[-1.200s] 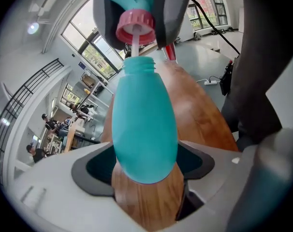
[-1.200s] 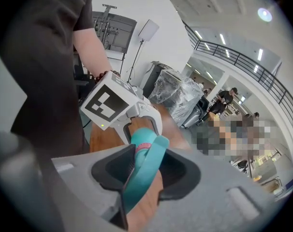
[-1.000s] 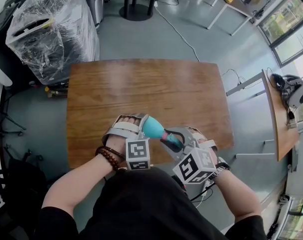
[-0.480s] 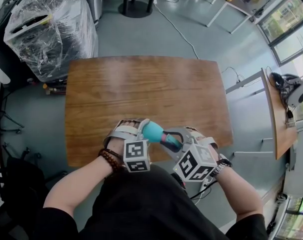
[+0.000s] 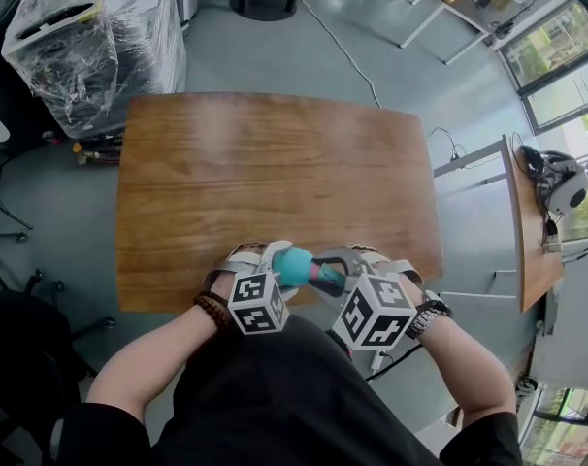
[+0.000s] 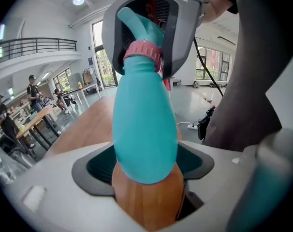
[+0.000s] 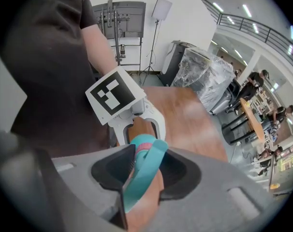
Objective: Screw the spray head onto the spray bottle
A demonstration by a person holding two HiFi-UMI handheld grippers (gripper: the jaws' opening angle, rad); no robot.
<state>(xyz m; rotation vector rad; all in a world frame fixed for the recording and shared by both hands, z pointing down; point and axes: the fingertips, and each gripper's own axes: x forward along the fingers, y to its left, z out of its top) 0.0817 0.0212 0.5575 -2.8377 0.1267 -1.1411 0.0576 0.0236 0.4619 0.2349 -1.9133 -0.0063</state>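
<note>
Head view: a wooden table [image 5: 275, 163] is seen on a grey floor [image 5: 275, 56]. Plastic-wrapped equipment [image 5: 90, 37] stands beyond its far left corner, a second wooden table [image 5: 527, 231] lies to the right, and windows [image 5: 566, 76] are seen at the far right.

Over the near edge of the table a teal spray bottle [image 5: 294, 265] is held clear of the wood. Its long axis is laid roughly across the picture, with the rounded base to the left and the neck to the right. The bottle's body is clamped in the left gripper [image 5: 271, 263]. The teal spray head [image 5: 329, 278] at the neck is clasped by the right gripper [image 5: 341, 272], whose jaws are set at a middling width.

In the left gripper view the bottle is looked along from its base. A pink collar [image 6: 144, 52] is shown at the neck, with the spray head above it framed by the right gripper's jaws; whether the collar is fully seated cannot be told. A railed balcony [image 6: 35, 45] and several people [image 6: 33, 88] at tables are shown only in the gripper views. In the right gripper view the spray head's trigger is seen edge-on between the pads, with the left gripper's marker cube [image 7: 115, 94] beyond it.
</note>
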